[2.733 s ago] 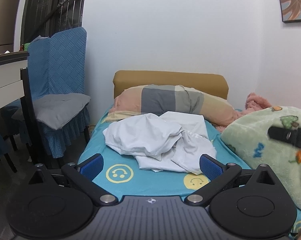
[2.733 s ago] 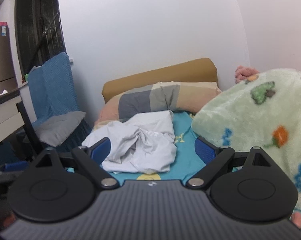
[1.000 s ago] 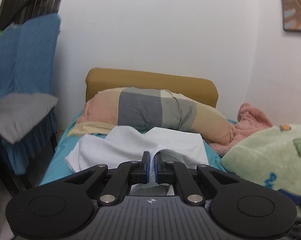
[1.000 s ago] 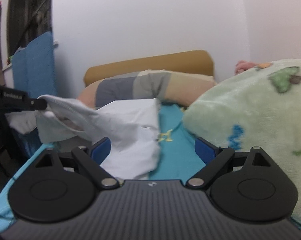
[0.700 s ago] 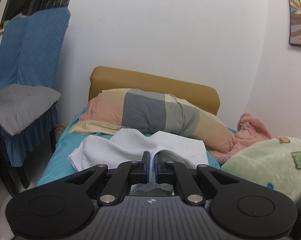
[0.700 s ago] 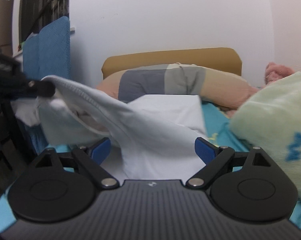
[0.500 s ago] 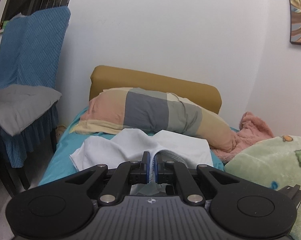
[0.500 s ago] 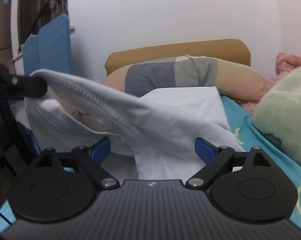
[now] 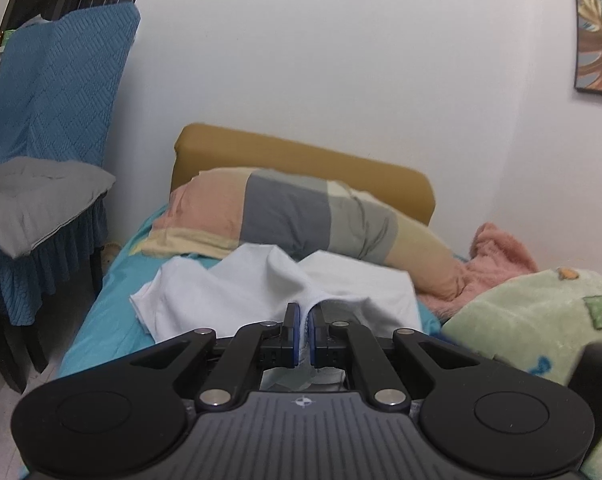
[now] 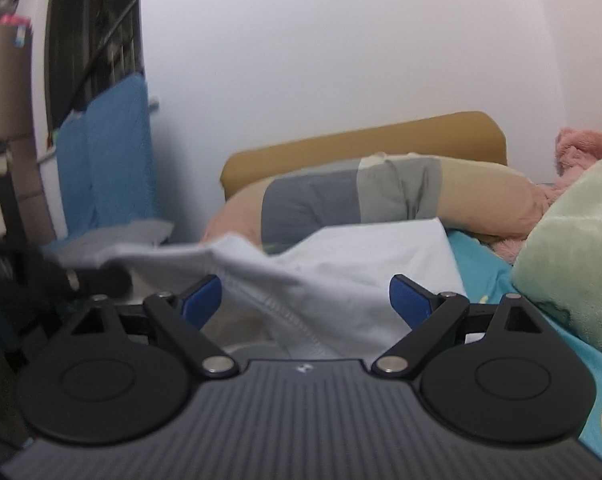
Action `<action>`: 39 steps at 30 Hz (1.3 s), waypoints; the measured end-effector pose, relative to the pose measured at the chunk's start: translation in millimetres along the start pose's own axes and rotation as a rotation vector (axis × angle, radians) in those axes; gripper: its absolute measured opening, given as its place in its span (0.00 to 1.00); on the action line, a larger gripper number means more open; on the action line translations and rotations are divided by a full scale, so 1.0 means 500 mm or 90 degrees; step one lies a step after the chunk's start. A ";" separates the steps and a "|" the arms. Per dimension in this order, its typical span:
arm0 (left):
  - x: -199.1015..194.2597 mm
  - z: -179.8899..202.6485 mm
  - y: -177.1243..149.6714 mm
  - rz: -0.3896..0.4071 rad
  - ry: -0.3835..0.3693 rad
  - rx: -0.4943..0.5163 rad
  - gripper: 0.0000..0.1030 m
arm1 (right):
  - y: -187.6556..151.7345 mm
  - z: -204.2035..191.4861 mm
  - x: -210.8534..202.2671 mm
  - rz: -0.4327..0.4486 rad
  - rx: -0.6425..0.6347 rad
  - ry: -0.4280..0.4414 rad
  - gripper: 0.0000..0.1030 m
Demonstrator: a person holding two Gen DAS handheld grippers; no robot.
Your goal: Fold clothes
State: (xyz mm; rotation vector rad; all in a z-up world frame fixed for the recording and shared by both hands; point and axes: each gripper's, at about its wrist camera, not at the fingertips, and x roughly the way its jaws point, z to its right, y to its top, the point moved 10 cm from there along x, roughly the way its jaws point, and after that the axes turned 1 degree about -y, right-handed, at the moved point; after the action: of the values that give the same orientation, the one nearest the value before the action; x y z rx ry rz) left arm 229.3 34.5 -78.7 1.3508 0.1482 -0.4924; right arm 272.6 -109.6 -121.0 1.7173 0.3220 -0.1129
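Observation:
A white garment point(image 9: 237, 292) lies on the teal bed sheet point(image 9: 101, 320) in front of the pillow. My left gripper point(image 9: 304, 320) is shut on a hemmed edge of it, and the cloth rises in a peak to the blue pads. In the right wrist view the same white garment point(image 10: 341, 276) stretches from the left gripper point(image 10: 73, 280) at the far left down across the bed. My right gripper point(image 10: 305, 300) is open, its blue fingertips point(image 10: 405, 300) wide apart, with the stitched hem hanging between them, not pinched.
A striped pillow point(image 9: 301, 212) and a mustard headboard point(image 9: 301, 152) sit at the back. A green patterned blanket point(image 9: 541, 320) and a pink fleece point(image 9: 501, 252) fill the right side. A blue-covered chair point(image 9: 53, 120) with a grey cushion stands left of the bed.
My left gripper has closed on the white garment and lifted its edge off the bed. My right gripper has swung left and moved in under the raised hem, still open.

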 end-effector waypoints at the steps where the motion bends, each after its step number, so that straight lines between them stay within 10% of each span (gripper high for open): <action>1: -0.006 0.001 0.002 0.004 0.001 0.000 0.05 | -0.008 -0.001 0.001 -0.007 -0.004 -0.004 0.90; 16: -0.029 0.049 -0.012 0.015 0.003 0.019 0.04 | 0.030 0.082 -0.009 -0.027 0.058 -0.125 0.90; 28: -0.162 0.119 0.034 0.090 -0.113 -0.030 0.04 | 0.052 0.217 -0.165 -0.126 0.121 -0.263 0.90; 39: -0.285 0.147 0.029 0.111 -0.178 -0.068 0.04 | 0.061 0.246 -0.307 -0.179 -0.039 -0.279 0.90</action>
State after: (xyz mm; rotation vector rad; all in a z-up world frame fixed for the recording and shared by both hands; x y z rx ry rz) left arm 95.6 2.3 5.2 1.1649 -0.1701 -0.5128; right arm 147.3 -257.0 -74.1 1.5295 0.2347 -0.6677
